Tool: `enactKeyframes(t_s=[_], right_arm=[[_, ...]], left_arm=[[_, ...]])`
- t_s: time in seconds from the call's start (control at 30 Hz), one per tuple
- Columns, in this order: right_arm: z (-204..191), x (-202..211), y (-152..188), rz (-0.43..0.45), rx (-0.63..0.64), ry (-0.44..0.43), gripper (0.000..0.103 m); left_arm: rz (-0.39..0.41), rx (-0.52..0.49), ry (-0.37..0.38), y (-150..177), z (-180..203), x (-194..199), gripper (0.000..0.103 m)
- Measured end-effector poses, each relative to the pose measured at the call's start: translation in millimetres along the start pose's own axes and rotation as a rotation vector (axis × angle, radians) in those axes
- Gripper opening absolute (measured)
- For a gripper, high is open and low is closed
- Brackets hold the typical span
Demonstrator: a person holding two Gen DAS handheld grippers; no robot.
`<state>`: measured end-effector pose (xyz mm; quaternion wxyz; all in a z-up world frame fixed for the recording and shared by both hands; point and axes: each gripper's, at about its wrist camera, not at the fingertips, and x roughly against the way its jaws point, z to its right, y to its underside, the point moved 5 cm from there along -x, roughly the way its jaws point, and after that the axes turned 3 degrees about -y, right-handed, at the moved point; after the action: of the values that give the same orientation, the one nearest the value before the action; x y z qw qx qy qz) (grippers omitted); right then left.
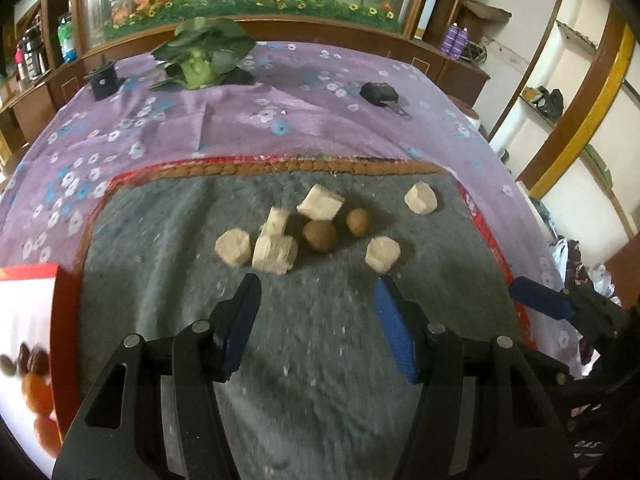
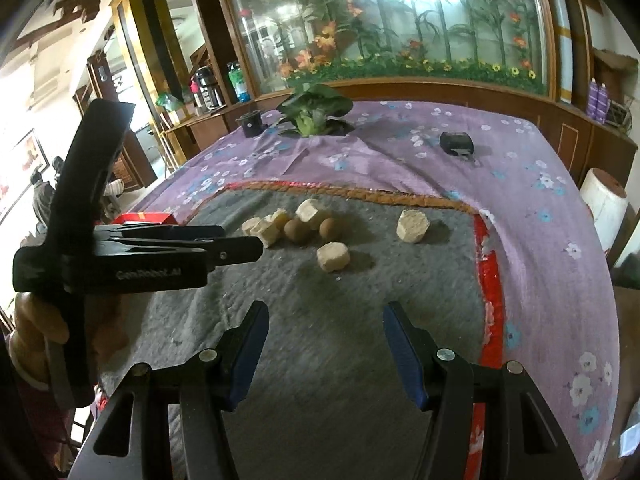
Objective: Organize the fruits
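Note:
Two round brown fruits (image 1: 319, 235) (image 1: 357, 221) lie on a grey mat (image 1: 304, 340) among several pale beige chunks (image 1: 275, 256). One chunk (image 1: 419, 198) lies apart at the far right. My left gripper (image 1: 316, 284) hovers just short of the pile, open, with nothing between its fingers. In the right wrist view the same fruits (image 2: 298, 231) (image 2: 330, 228) and chunks (image 2: 333, 257) lie ahead. My right gripper (image 2: 326, 312) is open and empty. The left gripper (image 2: 248, 246) shows side-on at the left, held by a hand (image 2: 36, 320).
A red-edged white box (image 1: 28, 320) with blurred dark and orange round shapes sits at the mat's left. The mat lies on a purple floral cloth (image 1: 240, 128). At the far end are a leafy green vegetable (image 1: 204, 52) and two black objects (image 1: 102, 80) (image 1: 378, 94).

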<state>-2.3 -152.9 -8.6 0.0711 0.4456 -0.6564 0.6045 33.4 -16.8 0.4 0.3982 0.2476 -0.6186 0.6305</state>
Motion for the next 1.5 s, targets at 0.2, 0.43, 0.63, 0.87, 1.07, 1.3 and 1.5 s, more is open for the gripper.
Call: enactKeyframes(t_s=[0.2,0.43,0.63,0.87,1.07,1.3,1.5], right_arm=[[12.1,-3.9,-4.6,0.005,-0.022,-0.026,0.058],[28.5,-9.6,-2.7,-0.01,-0.054,-0.028,0.058],[35.8,-8.7,-3.8,0.0,-0.079,-0.042,0.058],[33.7,-11.0,-2.1,-0.02,-0.063,-0.043,0.058],[31.3,-17.1,-1.6,-0.034,-0.051,-0.042,0.058],[22.7,-24.6,-9.0,-0.073,0.035,-0.009,0.058],[17.8,-34.3,-17.8,-0.101,0.08,0.004,0.058]], left_arm=[[-0.029,-0.022,-0.045,-10.6,-0.8,-27.0,0.059],[-0.028,-0.133,0.016,2.0,20.8,-19.7,0.059],[-0.029,-0.16,0.043,15.1,27.8,-4.3,0.059],[-0.015,-0.15,-0.036,12.8,16.9,-5.3,0.059],[-0.037,-0.13,-0.047,10.5,12.4,-22.2,0.059],[-0.054,-0.067,-0.057,12.2,2.8,-36.9,0.059],[-0.045,-0.031,-0.042,10.1,-0.5,-36.8,0.059]])
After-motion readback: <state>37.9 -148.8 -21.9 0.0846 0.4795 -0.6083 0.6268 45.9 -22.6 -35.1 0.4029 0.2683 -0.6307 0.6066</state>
